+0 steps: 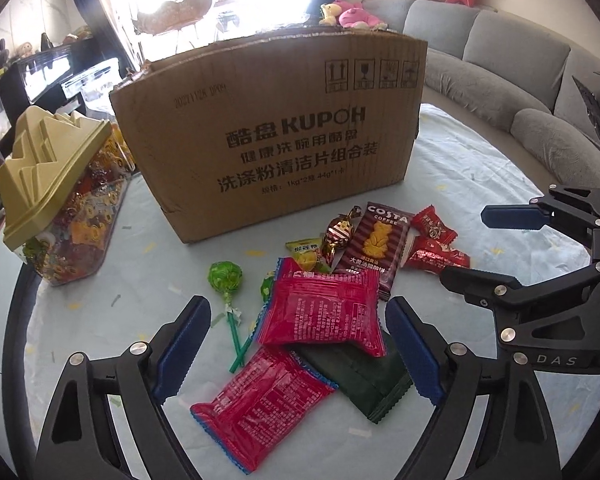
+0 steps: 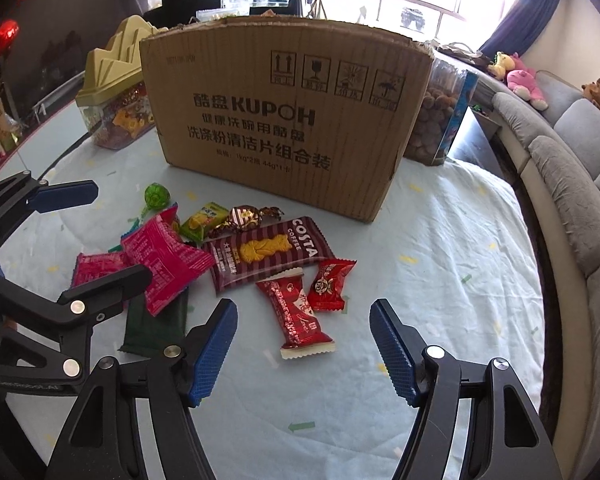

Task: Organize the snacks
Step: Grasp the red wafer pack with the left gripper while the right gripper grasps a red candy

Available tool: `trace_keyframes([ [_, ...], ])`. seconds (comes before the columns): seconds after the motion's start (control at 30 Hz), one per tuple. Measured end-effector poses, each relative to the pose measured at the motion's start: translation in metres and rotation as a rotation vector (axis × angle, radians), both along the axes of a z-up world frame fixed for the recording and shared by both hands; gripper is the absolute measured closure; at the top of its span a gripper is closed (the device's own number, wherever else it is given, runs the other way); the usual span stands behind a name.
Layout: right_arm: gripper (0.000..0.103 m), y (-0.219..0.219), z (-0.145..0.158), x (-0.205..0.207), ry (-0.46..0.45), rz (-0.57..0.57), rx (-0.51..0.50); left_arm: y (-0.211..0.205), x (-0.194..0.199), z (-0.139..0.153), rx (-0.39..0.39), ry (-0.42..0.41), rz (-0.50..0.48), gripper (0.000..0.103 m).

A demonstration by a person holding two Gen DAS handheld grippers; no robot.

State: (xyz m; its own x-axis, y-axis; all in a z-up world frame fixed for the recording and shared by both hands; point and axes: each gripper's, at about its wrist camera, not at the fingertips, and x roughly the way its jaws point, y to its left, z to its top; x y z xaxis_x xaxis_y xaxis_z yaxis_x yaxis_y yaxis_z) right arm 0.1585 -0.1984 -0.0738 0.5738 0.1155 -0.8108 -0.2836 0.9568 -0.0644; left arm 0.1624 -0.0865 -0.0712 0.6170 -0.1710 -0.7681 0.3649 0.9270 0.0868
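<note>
A heap of snacks lies on the pale tablecloth in front of a tall cardboard box [image 1: 276, 132]. My left gripper [image 1: 296, 308] stands open over two pink packets [image 1: 324, 312] and a dark green packet [image 1: 364, 376], its pads not touching them. Left of them lie green lollipops [image 1: 225, 276]. Behind are a Costa biscuit pack [image 1: 376, 244], a foil-wrapped chocolate [image 1: 338, 236] and a yellow-green sweet [image 1: 306, 254]. My right gripper [image 2: 304, 308] is open above a long red packet [image 2: 300, 316], beside a small red sweet [image 2: 330, 286].
A clear jar with a gold lid [image 1: 60, 184], full of sweets, stands left of the box. A second jar of brown balls [image 2: 432, 120] stands behind its right corner. A grey sofa [image 2: 580, 184] curves round the right table edge.
</note>
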Motion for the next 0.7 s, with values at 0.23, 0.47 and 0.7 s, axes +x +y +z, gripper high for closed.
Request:
trace_keyframes([
  [0.23,0.043,-0.003,-0.013,0.008,0.044,-0.003,0.008,-0.006,0.01,-0.01,0.018,0.018,-0.014,0.018],
  [0.47,0.049,-0.001,-0.02,0.016,0.065,0.008,0.013,-0.008,0.017,-0.015,0.001,0.043,-0.012,0.026],
  [0.7,0.057,-0.001,-0.029,0.023,0.093,0.002,0.027,-0.007,0.02,-0.018,-0.037,0.07,-0.006,0.047],
])
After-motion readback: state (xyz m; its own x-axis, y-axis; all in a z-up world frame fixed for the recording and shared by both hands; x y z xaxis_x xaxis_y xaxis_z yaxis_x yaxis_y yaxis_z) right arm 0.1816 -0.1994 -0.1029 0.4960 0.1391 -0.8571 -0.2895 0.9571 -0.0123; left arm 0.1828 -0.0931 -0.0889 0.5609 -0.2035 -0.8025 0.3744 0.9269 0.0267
